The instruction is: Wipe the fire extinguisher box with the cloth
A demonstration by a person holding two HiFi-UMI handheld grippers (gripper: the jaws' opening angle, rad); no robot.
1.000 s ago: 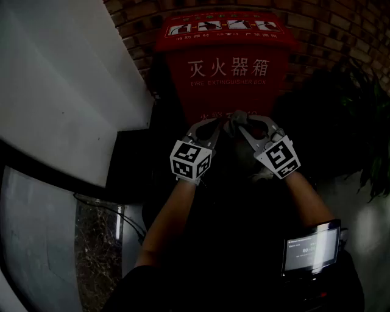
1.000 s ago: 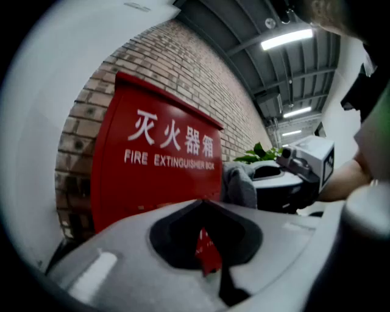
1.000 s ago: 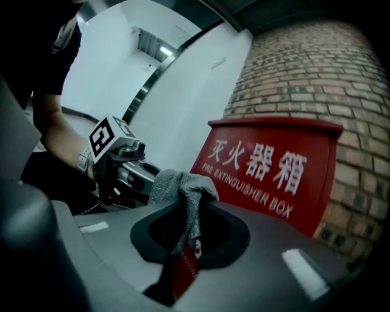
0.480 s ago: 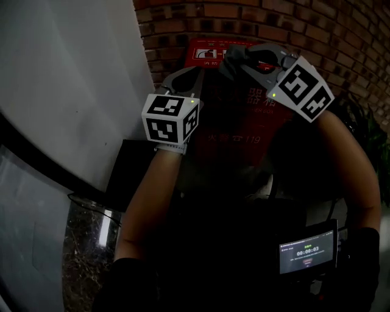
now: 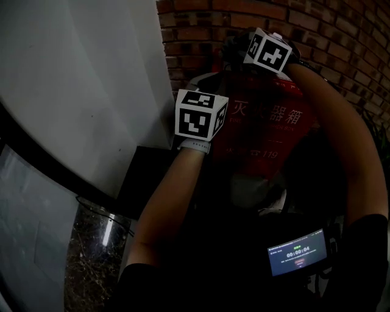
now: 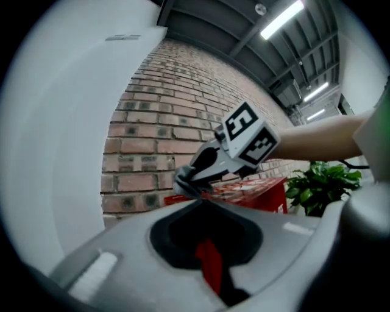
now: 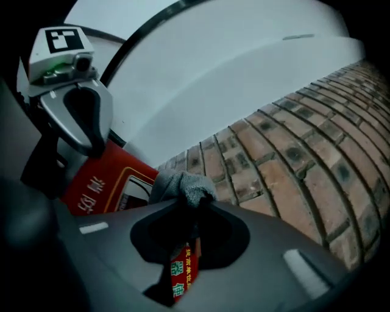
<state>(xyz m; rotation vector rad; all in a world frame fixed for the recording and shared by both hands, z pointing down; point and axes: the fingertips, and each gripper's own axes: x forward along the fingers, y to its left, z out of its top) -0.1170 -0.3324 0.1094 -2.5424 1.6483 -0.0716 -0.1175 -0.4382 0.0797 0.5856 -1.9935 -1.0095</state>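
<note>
Within the right gripper point(image 7: 195, 206), cloth point(image 7: 178, 184)

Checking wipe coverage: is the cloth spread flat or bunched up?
Bunched. The grey cloth sits as a crumpled wad pinched at the tip of the right gripper, which is shut on it; no flat part shows.

This looks like a lobby or corridor of a public building: a red fire extinguisher box point(image 5: 262, 131) stands against a brick wall point(image 5: 341, 36), a potted plant point(image 6: 320, 186) beside the box, a white curved wall point(image 5: 79, 79) on its other side, strip lights point(image 6: 281, 18) on the bare ceiling point(image 6: 231, 24) above it
</note>
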